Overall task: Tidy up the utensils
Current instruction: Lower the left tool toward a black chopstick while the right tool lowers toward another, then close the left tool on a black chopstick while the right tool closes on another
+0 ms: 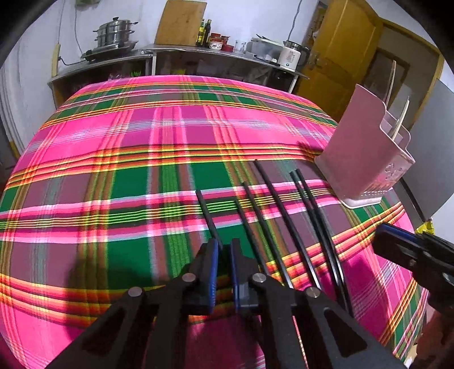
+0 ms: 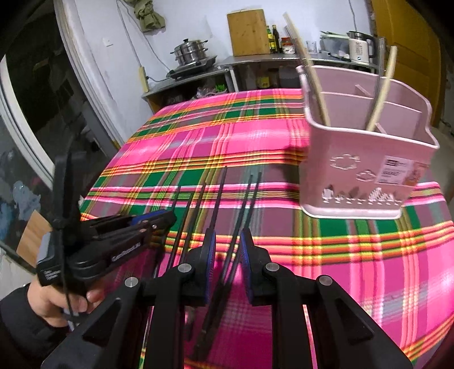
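Several black chopsticks (image 1: 279, 200) (image 2: 220, 195) lie side by side on the plaid tablecloth (image 1: 142, 170). My left gripper (image 1: 225, 242) is down on the cloth at their near ends, shut on the leftmost black chopstick (image 1: 205, 210); the right wrist view shows it (image 2: 171, 217) from the side. A pink divided utensil holder (image 1: 360, 159) (image 2: 354, 176) stands at the right with two pale chopsticks (image 2: 317, 85) in it. My right gripper (image 2: 228, 235) (image 1: 380, 232) hangs open above the cloth; a pair of black chopsticks shows on the cloth beneath its gap.
A person's hand (image 2: 48, 303) holds the left gripper's handle. Behind the table runs a steel counter (image 1: 198, 52) with a steamer pot (image 1: 115, 32), a cutting board (image 1: 180, 22), bottles and a kettle (image 1: 292, 55). A yellow door (image 1: 346, 51) stands at the back right.
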### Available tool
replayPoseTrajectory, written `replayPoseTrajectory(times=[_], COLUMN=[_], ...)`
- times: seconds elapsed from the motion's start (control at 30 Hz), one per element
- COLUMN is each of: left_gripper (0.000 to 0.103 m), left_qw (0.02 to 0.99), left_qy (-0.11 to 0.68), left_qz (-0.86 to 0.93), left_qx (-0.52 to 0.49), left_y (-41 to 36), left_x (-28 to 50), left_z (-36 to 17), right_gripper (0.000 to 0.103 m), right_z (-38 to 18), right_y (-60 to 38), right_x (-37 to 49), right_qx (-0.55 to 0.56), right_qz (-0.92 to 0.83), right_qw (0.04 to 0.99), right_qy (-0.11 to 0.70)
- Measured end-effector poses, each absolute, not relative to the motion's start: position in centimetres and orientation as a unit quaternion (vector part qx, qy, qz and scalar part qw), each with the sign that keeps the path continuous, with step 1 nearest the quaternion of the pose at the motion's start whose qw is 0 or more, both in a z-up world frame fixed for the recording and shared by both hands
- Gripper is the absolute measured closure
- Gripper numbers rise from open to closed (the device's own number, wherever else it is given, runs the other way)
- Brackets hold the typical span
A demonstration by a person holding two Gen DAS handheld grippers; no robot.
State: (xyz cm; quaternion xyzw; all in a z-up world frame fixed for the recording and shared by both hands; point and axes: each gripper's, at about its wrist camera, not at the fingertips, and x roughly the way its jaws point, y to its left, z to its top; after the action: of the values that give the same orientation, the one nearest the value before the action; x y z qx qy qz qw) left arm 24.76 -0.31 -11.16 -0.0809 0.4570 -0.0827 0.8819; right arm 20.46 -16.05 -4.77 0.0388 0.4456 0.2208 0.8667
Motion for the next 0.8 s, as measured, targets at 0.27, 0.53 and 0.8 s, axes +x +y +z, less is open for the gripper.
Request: replayPoseTrajectory(times=[0.27,0.53,0.8], left_gripper=[0.094,0.094,0.094], left_qw=[0.881,0.882,0.882], left_qy=[0.463,0.459,0.461], left_qz=[-0.061,-0.056,-0.041], left_qx=[-0.082,-0.095,-0.086], left_y=[2.4,3.1,2.5], left_x=[24.2,24.1,24.6], left_z=[-11.1,-11.2,-11.2], right_gripper=[0.085,0.085,0.092], right_z=[-6.9,-9.1,-9.6], right_y=[-13.2,-11.1,-9.3], right_x=[23.3,25.9,27.0], right_qx=[0.020,0.003,-0.033], right_qz=[0.229,0.225,0.207], right_qw=[0.854,0.842,0.847], right_qy=[0.467,0.490,0.489])
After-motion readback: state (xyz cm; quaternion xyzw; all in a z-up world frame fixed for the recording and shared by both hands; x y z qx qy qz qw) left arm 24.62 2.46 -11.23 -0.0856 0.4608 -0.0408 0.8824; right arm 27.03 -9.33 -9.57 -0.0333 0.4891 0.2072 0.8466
